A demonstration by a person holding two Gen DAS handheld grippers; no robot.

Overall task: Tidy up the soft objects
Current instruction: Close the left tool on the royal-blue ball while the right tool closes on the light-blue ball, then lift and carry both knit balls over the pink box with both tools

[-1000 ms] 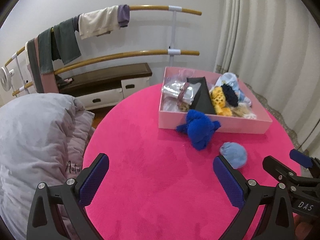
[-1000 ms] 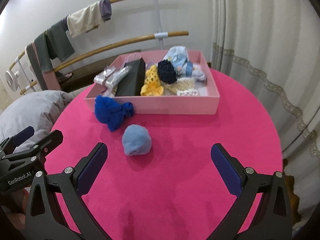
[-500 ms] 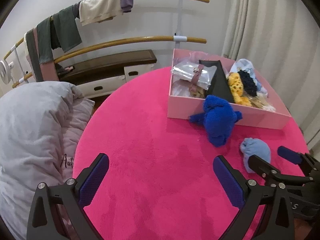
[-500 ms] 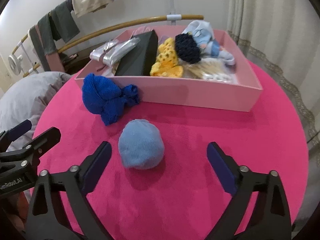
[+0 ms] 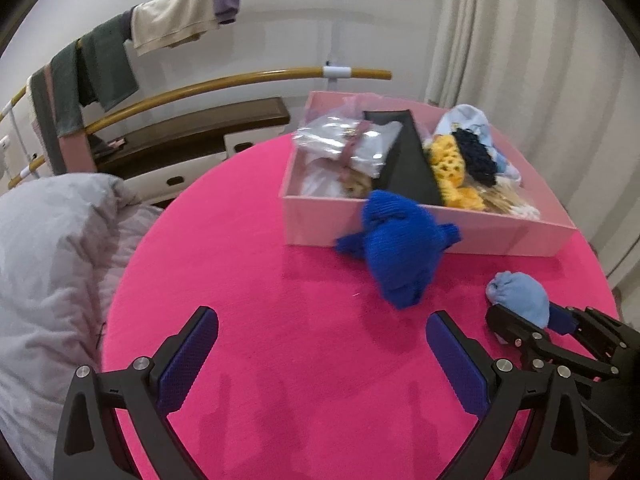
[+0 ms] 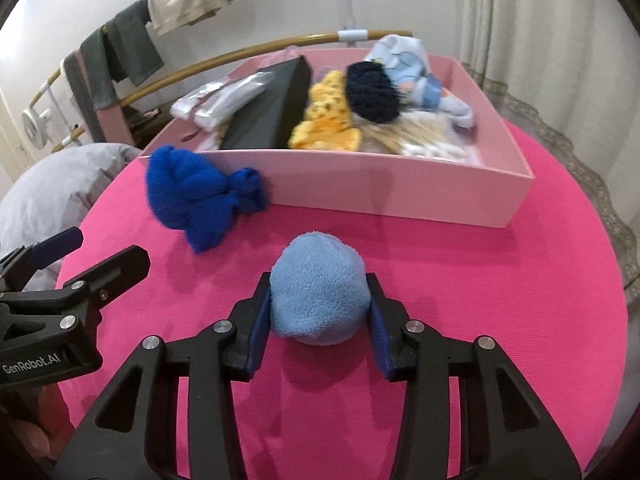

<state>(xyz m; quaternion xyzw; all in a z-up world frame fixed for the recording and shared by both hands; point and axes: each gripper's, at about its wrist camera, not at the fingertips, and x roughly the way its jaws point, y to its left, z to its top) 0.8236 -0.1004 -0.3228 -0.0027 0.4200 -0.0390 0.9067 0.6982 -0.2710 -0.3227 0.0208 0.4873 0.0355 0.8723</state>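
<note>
My right gripper (image 6: 318, 318) is shut on a light blue fleece ball (image 6: 319, 286) that rests on the pink round table (image 6: 460, 320). The ball also shows in the left wrist view (image 5: 520, 296), with the right gripper (image 5: 532, 326) around it. A dark blue knit bundle (image 6: 198, 196) lies against the front wall of the pink box (image 6: 400, 188); it also shows in the left wrist view (image 5: 400, 248). My left gripper (image 5: 320, 356) is open and empty above the table, short of the dark blue bundle.
The pink box (image 5: 500, 232) holds a black pouch (image 6: 268, 116), plastic bags (image 6: 224, 100), a yellow knit item (image 6: 328, 120), a navy pompom (image 6: 372, 92) and a pale blue doll (image 6: 416, 68). A grey duvet (image 5: 48, 256) lies left of the table. Rails with hung cloths (image 5: 176, 28) stand behind.
My right gripper moved forward and closed on the light blue ball. My left gripper moved closer to the dark blue bundle and stayed open.
</note>
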